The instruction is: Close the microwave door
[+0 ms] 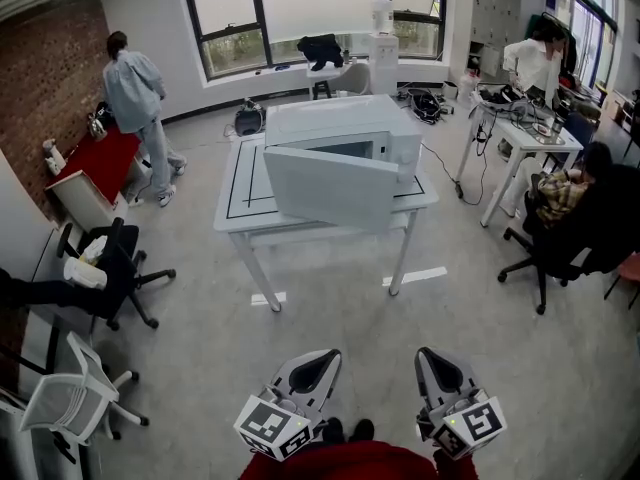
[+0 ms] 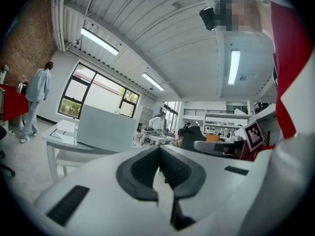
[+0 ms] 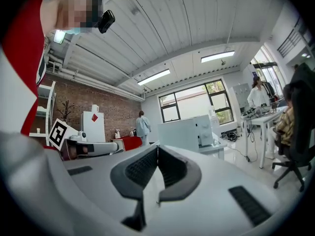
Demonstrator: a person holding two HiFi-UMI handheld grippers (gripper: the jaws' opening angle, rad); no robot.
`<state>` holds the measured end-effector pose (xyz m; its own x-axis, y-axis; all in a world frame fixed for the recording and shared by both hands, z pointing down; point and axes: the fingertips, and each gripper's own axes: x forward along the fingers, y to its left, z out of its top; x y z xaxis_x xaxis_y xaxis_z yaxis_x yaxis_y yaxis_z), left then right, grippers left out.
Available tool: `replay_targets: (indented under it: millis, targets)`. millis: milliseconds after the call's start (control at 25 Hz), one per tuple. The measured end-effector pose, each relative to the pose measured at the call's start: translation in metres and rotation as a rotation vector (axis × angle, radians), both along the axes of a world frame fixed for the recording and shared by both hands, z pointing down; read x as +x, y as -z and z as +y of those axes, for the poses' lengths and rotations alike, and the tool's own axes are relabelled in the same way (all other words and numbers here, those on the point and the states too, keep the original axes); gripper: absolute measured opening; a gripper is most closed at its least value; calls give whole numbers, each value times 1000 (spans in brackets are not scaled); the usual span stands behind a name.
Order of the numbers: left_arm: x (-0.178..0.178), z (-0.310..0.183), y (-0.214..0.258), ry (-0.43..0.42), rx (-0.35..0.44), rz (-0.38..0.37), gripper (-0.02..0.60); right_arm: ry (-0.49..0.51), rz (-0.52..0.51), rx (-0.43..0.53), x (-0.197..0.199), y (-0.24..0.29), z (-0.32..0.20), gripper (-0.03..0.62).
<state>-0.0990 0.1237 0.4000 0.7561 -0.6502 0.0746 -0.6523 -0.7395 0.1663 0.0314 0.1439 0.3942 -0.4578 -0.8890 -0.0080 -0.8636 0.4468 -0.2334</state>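
Note:
The white microwave point(image 1: 345, 133) stands on a white table point(image 1: 240, 213) in the middle of the room. Its door point(image 1: 330, 186) hangs open, swung out toward me past the table's front edge. Both grippers are low and close to me, well short of the table, pointing level at it. My left gripper point(image 1: 323, 358) is shut with nothing between its pads. My right gripper point(image 1: 433, 358) is also shut and empty. In the left gripper view the door point(image 2: 106, 128) shows beyond the closed gripper point(image 2: 158, 150). In the right gripper view the microwave point(image 3: 189, 131) lies ahead of the shut gripper point(image 3: 157, 150).
A person point(image 1: 138, 93) stands by a red table point(image 1: 98, 163) at the left wall. Office chairs point(image 1: 110, 268) stand at the left. At the right, a seated person point(image 1: 565, 203) and a standing one point(image 1: 535, 63) are at a desk point(image 1: 525, 138). Bare floor lies between me and the table.

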Motion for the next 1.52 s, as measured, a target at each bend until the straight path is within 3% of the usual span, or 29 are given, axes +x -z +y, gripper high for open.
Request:
replay_targets:
  millis: [640, 1000, 1280, 1520]
  targets:
    - [-16, -12, -12, -39, -43, 2, 8, -31, -2, -38, -14, -6, -8, 12]
    - [-20, -33, -19, -59, -55, 13, 9, -80, 60, -101, -5, -24, -23, 12]
    - [-2, -78, -24, -62, -71, 15, 8, -78, 64, -88, 14, -21, -75, 12]
    - [38, -161, -16, -26, -34, 12, 8, -44, 77, -25, 56, -17, -160, 14]
